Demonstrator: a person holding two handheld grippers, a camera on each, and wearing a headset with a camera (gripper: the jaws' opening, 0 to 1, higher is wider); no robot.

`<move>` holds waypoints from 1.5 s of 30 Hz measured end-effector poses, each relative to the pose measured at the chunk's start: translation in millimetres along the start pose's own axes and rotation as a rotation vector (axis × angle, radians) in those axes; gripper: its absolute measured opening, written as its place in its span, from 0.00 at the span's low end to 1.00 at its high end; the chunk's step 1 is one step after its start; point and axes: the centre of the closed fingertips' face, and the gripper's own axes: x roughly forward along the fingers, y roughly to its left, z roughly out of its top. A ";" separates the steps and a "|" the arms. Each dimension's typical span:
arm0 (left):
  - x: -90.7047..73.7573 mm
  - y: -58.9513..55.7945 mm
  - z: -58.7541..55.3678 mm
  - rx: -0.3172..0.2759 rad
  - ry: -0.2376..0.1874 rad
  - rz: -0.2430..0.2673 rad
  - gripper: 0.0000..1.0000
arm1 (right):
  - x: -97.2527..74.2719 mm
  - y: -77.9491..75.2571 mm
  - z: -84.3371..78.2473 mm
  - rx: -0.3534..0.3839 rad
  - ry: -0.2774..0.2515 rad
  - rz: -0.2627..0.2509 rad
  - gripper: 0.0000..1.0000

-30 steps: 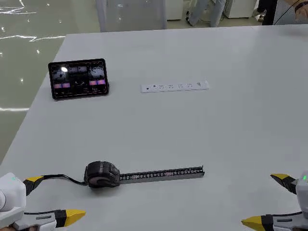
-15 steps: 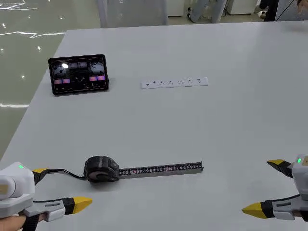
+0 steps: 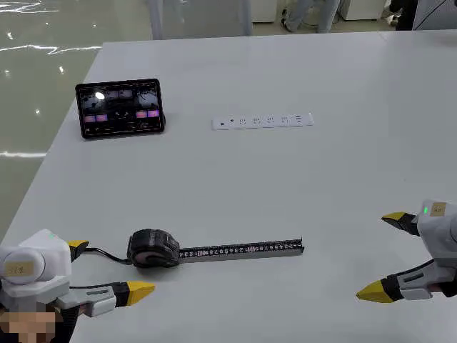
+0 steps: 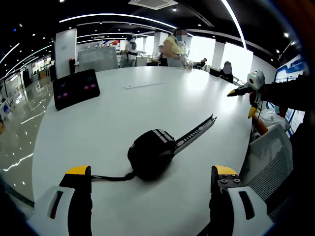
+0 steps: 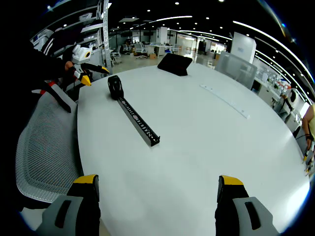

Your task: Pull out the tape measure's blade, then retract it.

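Found black tape measure (image 3: 152,249) lying on white table (image 3: 285,179) nr front edge, L of centre, w/ blade (image 3: 243,250) drawn out partway to the R, flat on the top. Saw thin strap (image 3: 107,254) trailing L from case, in betw tips of L gripper (image 3: 111,267). Logged L gripper released, jaws wide, case just ahead, untouched. Logged R gripper (image 3: 380,254) likewise spread, grasping nothing, well apart from blade tip, off to its R. Further back: tablet (image 3: 119,107) propped up at L, white power strip (image 3: 263,121) nr centre.
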 end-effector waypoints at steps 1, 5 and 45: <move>0.2 -0.7 0.4 -0.001 0.001 0.001 0.99 | 0.8 0.2 1.1 -0.009 0.000 0.006 0.99; 3.6 1.0 1.0 -0.028 -0.003 0.018 0.99 | 6.4 0.7 2.3 -0.052 0.033 0.033 0.99; 48.4 -4.4 18.1 -0.138 -0.047 0.216 0.99 | 59.1 -8.7 55.4 -0.299 0.089 0.197 0.99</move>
